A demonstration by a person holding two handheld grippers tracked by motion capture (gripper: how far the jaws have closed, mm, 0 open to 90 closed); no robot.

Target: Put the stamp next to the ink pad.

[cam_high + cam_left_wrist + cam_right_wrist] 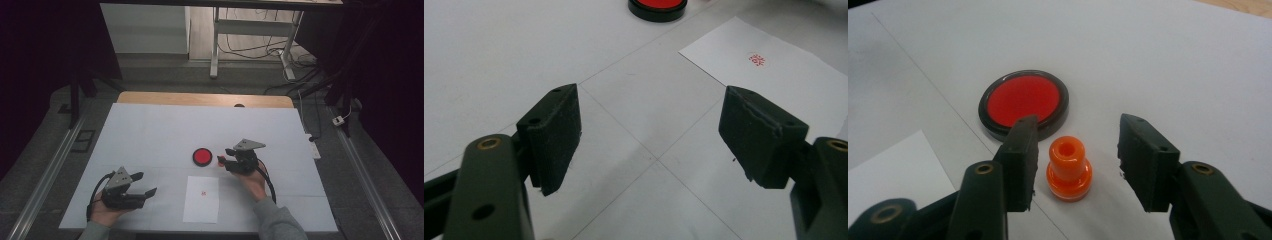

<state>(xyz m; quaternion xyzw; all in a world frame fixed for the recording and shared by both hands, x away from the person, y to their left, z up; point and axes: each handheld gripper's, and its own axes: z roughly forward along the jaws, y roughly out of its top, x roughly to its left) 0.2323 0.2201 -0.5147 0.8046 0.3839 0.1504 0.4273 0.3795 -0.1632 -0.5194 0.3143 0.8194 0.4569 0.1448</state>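
At centre frame the right gripper (1075,160) is standing open around the upright orange stamp (1068,170), pads apart from it, while the left gripper (649,145) is gaping empty at lower left.

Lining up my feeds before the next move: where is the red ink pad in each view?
High view: red ink pad at table centre, beyond the paper sheet.
Left gripper view: top edge, cut off.
Right gripper view: left of centre, behind the orange stamp.
Shared landmark: the paper sheet.
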